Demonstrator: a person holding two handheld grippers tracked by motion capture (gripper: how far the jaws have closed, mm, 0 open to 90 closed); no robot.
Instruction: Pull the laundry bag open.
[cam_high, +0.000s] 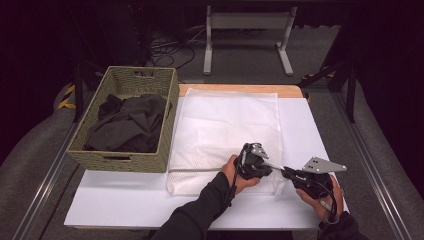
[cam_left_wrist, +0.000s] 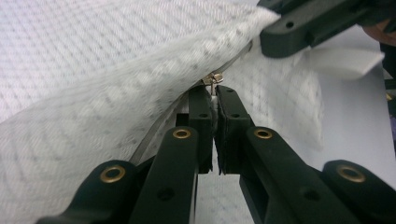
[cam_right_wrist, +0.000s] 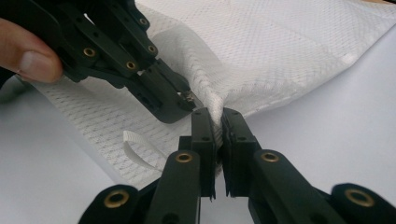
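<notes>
Your left gripper (cam_left_wrist: 214, 100) is clamped shut on the zipper pull (cam_left_wrist: 212, 80) at its tips; your right gripper (cam_right_wrist: 218, 116) pinches the white mesh bag (cam_right_wrist: 280, 51) just beyond. Keep the fabric taut and draw the pull straight along the seam.

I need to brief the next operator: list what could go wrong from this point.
1. The left gripper pinches just the small metal zipper pull at its jaw tips; it may slip out once tugged.
2. The right gripper clamps a thin fold of the white mesh bag beside the zipper; a hard pull could fray or tear it.
3. The white loop strap lies near the jaws and might snag.
</notes>
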